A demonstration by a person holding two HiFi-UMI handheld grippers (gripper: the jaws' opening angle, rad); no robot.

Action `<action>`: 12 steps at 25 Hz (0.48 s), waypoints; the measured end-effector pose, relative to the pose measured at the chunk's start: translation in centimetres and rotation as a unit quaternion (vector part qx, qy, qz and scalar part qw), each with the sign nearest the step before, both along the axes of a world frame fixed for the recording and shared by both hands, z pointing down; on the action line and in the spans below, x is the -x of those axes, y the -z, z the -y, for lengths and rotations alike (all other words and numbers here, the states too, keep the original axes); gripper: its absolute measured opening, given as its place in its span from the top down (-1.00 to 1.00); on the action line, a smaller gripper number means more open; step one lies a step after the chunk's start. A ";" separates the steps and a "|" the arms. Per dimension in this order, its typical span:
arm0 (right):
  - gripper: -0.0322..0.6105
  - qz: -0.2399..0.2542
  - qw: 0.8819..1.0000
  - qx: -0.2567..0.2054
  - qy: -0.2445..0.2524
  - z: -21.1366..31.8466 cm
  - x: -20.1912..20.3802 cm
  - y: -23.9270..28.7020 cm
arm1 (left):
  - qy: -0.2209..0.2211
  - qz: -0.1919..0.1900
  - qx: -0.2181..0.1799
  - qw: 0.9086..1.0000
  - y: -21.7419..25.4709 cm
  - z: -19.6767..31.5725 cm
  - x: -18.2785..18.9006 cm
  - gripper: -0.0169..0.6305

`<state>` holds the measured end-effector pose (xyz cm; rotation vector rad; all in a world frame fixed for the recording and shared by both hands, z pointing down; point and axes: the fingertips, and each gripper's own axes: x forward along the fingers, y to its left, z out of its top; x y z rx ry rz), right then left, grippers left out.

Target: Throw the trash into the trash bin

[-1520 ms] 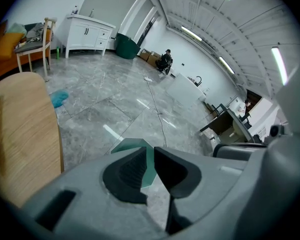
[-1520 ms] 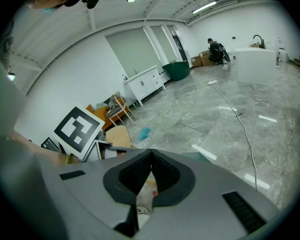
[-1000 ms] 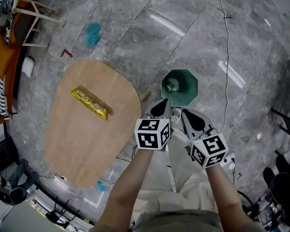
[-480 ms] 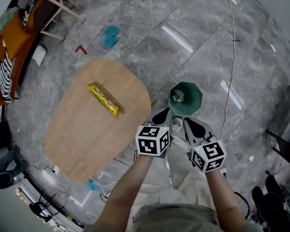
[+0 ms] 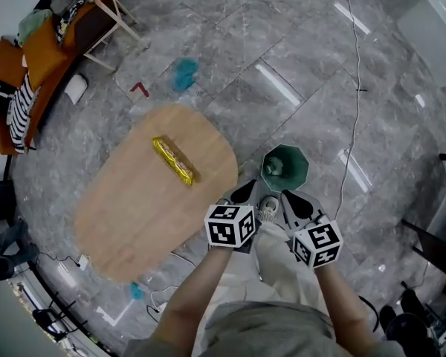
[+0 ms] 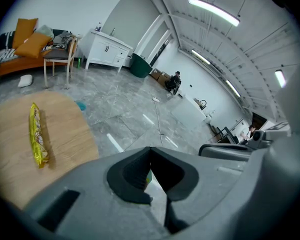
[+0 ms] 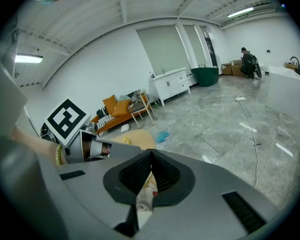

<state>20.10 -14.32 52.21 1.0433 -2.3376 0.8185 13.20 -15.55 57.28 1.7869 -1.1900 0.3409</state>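
Looks like a big open-plan studio or lab-type hall, definitely not someone's home. Polished grey stone floor point(image 5: 297, 43) everywhere, a high white ribbed ceiling point(image 6: 240, 44) with long strip lights point(image 6: 213, 11), and a loose cable point(image 5: 359, 90) trailing across the tiles. There's a lounge corner with an orange sofa point(image 6: 10, 66) and cushions point(image 6: 26, 34), a white cabinet point(image 6: 107, 50) against the wall, plus a plain oval wooden table point(image 5: 134, 207).
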 end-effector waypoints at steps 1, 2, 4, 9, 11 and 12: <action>0.87 -0.001 1.000 -0.003 0.005 -0.1 0.0 0.4 | 0.002 0.001 -0.001 1.000 0.5 -0.1 0.1 0.92; 0.87 -0.002 1.000 -0.006 0.009 -0.1 0.0 0.9 | 0.005 0.001 -0.003 1.000 0.9 -0.3 0.2 0.92; 0.87 -0.002 1.000 -0.011 0.017 -0.3 0.2 1.7 | 0.010 0.002 -0.005 1.000 1.7 -0.8 0.5 0.92; 0.87 0.000 0.999 -0.024 0.033 -0.6 0.9 4.3 | 0.029 0.000 -0.008 1.000 4.1 -1.8 1.5 0.92; 0.87 0.002 0.999 -0.028 0.041 -0.5 1.3 5.4 | 0.035 -0.002 -0.009 0.999 5.1 -1.8 1.8 0.92; 0.87 0.003 0.999 -0.030 0.043 -0.4 1.4 6.0 | 0.037 -0.002 -0.011 0.999 5.6 -1.7 1.9 0.92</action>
